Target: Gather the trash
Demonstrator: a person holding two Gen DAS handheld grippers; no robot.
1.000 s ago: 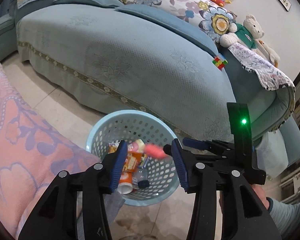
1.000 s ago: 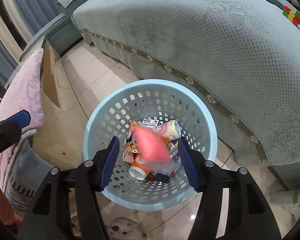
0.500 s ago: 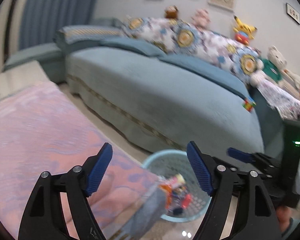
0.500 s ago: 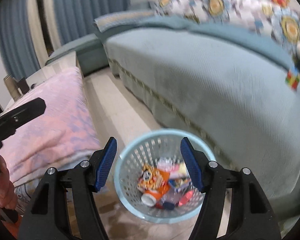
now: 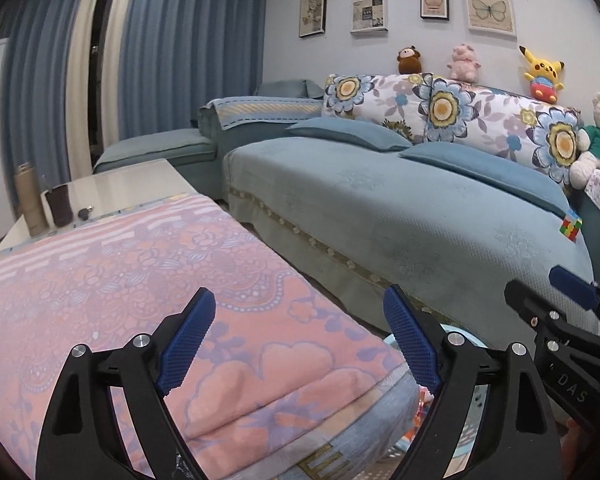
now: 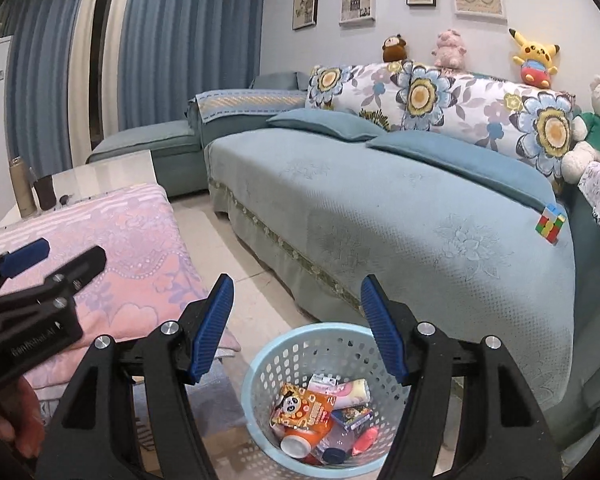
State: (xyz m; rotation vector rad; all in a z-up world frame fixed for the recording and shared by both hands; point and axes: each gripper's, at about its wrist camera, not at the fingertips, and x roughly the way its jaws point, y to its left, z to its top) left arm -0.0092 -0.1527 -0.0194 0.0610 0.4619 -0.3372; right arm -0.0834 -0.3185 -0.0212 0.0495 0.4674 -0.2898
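A strip of bare tiled floor (image 6: 220,256) runs between the sofa (image 6: 380,216) and the low table under a pink cloth (image 5: 140,280), leaving an open lane. The blue basket (image 6: 276,356) stands at the near end of that lane, just beside the sofa skirt; its mouth is unobstructed from above. A flask (image 5: 30,200) and dark cup (image 5: 60,206) occupy the table's far corner.

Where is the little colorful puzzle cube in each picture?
Left wrist view: the puzzle cube lies at the far right, on the sofa seat's edge.
Right wrist view: the puzzle cube lies at the right, on the same edge.
Shared landmark: the yellow plush toy on the sofa back.
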